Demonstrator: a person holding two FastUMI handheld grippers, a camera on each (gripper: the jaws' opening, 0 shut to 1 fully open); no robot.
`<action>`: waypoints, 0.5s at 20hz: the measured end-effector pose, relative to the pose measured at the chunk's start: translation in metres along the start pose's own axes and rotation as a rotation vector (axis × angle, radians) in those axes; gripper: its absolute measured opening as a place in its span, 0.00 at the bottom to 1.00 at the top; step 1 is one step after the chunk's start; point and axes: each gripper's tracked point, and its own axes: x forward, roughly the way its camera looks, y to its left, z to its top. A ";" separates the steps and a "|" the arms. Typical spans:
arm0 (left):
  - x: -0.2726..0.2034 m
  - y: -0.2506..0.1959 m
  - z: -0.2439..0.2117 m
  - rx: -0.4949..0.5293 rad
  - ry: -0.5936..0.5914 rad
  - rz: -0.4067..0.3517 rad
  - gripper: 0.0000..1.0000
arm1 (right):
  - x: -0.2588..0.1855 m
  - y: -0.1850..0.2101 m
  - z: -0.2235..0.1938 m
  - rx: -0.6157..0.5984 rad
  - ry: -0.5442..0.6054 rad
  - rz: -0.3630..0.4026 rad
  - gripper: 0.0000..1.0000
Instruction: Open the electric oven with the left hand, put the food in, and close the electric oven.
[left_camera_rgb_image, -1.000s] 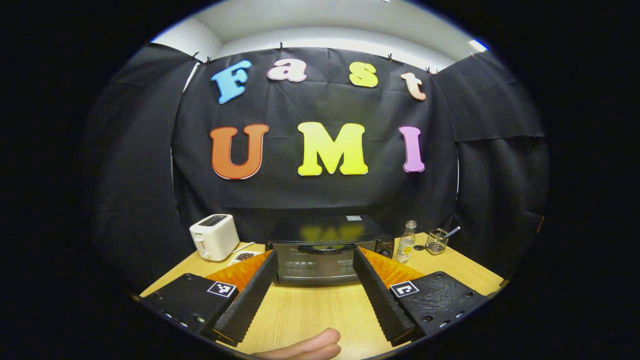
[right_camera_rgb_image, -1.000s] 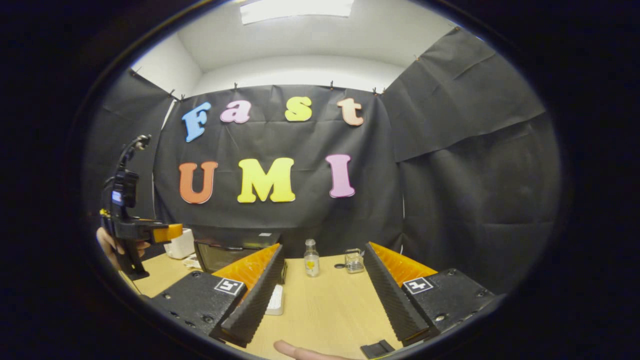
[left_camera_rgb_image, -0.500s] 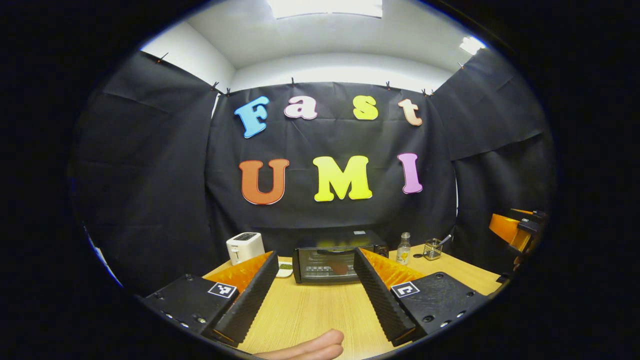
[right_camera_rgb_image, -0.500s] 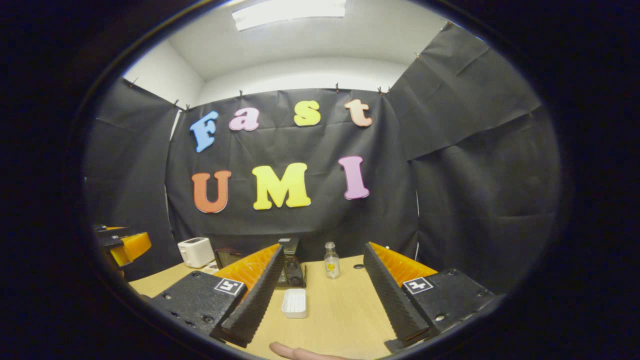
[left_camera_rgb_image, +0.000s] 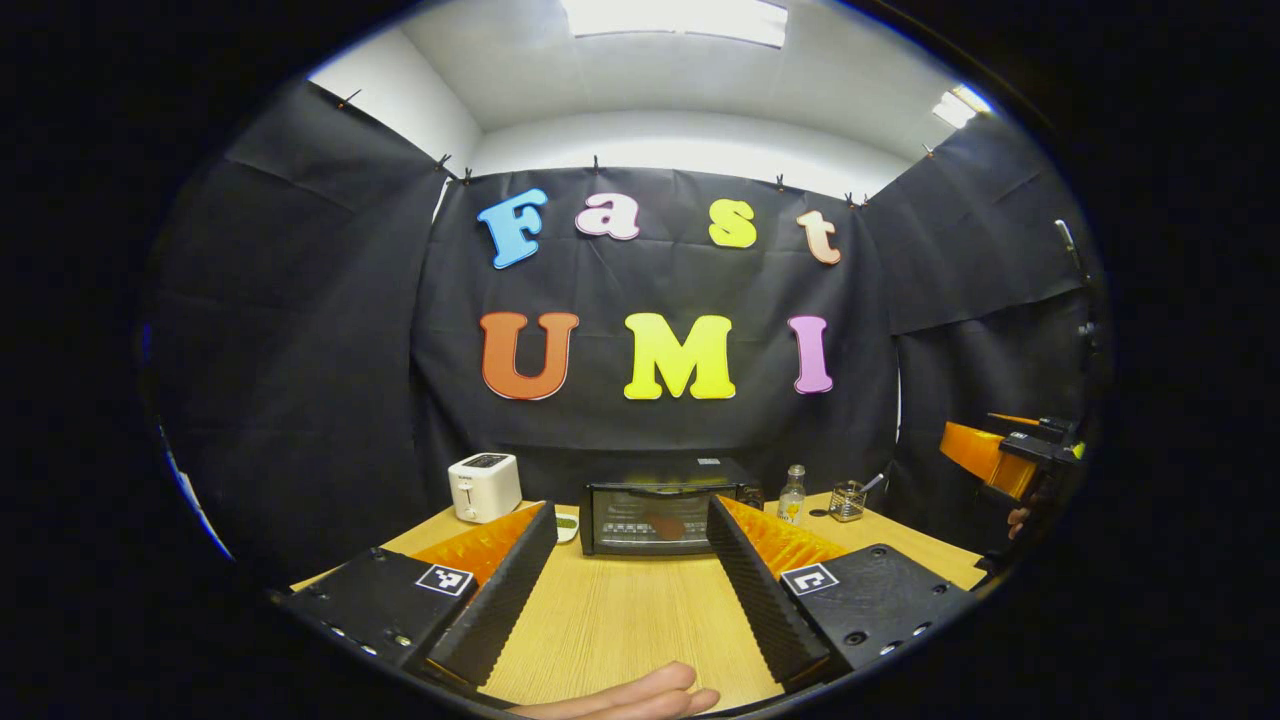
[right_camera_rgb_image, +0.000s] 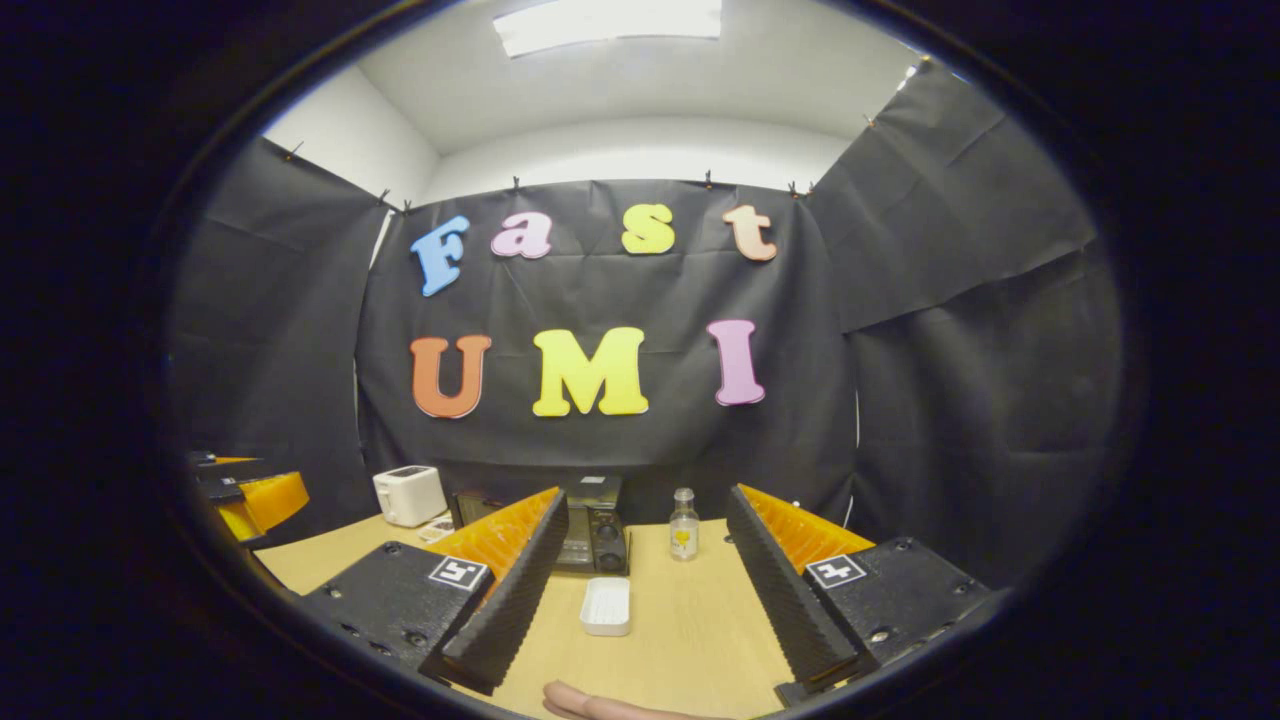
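Hovering above the wooden table (left_camera_rgb_image: 620, 620), the left gripper (left_camera_rgb_image: 628, 580) has its two black ribbed fingers spread wide with nothing between them. Straight ahead of those fingers, at the far side of the table, sits the black oven (left_camera_rgb_image: 655, 517) — its glass door is shut, and something reddish shows behind the glass, too small to tell what. A white toaster (left_camera_rgb_image: 484, 487) stands to the left of the oven, beyond the left finger, and a small white dish (left_camera_rgb_image: 566, 524) peeks out between that finger and the oven. Off past the right finger stand a small clear bottle (left_camera_rgb_image: 792, 494) and, just beside it, a wire holder (left_camera_rgb_image: 847, 500). Part of a hand (left_camera_rgb_image: 630, 697) shows at the bottom, below the fingers.

The right gripper (right_camera_rgb_image: 645, 585) hangs over the table as well, fingers parted and empty. In the right gripper view a white tray (right_camera_rgb_image: 606, 606) lies on the table between the fingers, nearer the left one. Beyond it, partly hidden by the left finger, is the oven, seen from its knob side. The bottle stands ahead, between the fingers, apart from the oven. At the far left edge — well away from the fingers — the orange and black of the left gripper shows.
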 end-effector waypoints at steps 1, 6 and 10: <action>0.000 -0.001 0.000 0.006 0.000 -0.002 0.96 | 0.000 0.000 -0.001 0.003 0.003 0.002 1.00; -0.001 -0.003 0.000 0.048 0.000 -0.007 0.96 | -0.001 0.005 0.001 -0.009 0.000 0.016 1.00; -0.004 -0.009 -0.002 0.047 -0.003 -0.027 0.96 | -0.003 0.011 -0.001 0.001 0.002 0.033 0.96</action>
